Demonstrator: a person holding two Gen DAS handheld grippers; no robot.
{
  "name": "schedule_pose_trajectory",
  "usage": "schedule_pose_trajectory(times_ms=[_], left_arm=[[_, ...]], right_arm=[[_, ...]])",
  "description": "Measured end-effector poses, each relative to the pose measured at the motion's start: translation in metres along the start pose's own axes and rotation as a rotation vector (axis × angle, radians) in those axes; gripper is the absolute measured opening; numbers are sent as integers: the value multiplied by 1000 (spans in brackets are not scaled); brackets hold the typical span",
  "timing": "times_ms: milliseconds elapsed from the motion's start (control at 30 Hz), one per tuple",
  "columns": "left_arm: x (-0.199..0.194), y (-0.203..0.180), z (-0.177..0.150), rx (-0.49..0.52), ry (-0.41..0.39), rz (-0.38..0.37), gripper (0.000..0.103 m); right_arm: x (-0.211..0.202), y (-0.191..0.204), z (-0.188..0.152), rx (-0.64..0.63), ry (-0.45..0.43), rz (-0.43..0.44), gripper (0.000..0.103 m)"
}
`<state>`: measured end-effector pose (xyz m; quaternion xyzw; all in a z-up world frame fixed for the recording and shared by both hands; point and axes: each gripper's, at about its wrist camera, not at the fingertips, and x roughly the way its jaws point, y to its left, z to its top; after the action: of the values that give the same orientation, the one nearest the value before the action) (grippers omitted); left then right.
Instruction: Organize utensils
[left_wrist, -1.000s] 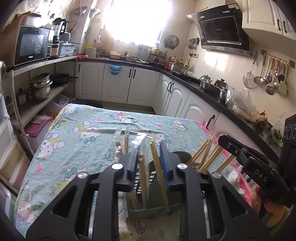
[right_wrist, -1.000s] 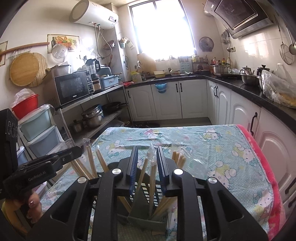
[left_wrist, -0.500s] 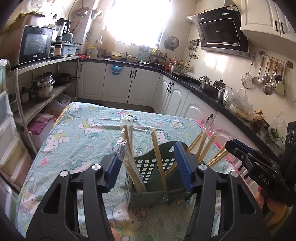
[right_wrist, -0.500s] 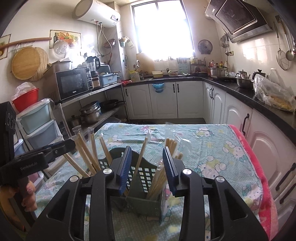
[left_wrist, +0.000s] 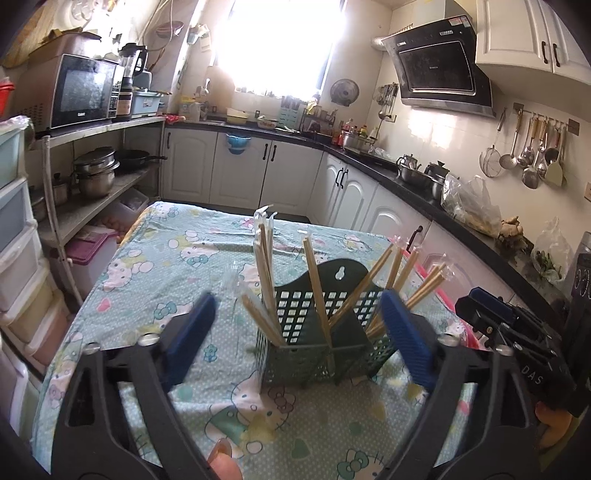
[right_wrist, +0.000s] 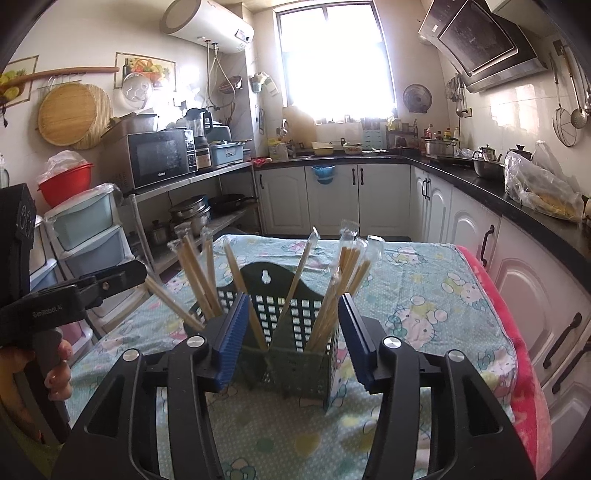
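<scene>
Both the left gripper (left_wrist: 295, 332) and right gripper (right_wrist: 290, 334) have just been opening, jaws apart and empty, facing the green basket (left_wrist: 314, 332) of wrapped chopsticks (left_wrist: 264, 266).

A dark green perforated utensil holder (right_wrist: 295, 339) is seen upright on the cartoon-print tablecloth (right_wrist: 424, 295), with wrapped chopsticks (right_wrist: 328, 295) leaning in its compartments. The right gripper (right_wrist: 291, 343), whose jaws have just been opening, is parted around it, untouching.
</scene>
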<state>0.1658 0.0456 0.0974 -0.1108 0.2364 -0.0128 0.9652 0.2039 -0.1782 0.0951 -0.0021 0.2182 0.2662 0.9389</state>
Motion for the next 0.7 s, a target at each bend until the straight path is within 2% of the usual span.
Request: schedule_pose_trajectory(times_ms=[133,400,700], left_arm=[[-9,-3,-13,8,-5,6,92],[-19,-5,-47,9,16,23,92],[-22,-7,-80,7,31,43,92]], right_arm=[[-11,2,-12,-4,5,5,58],[-29,7,-40,-24,14,-8,74],[-41,13,-81,-30,40,-50,83]])
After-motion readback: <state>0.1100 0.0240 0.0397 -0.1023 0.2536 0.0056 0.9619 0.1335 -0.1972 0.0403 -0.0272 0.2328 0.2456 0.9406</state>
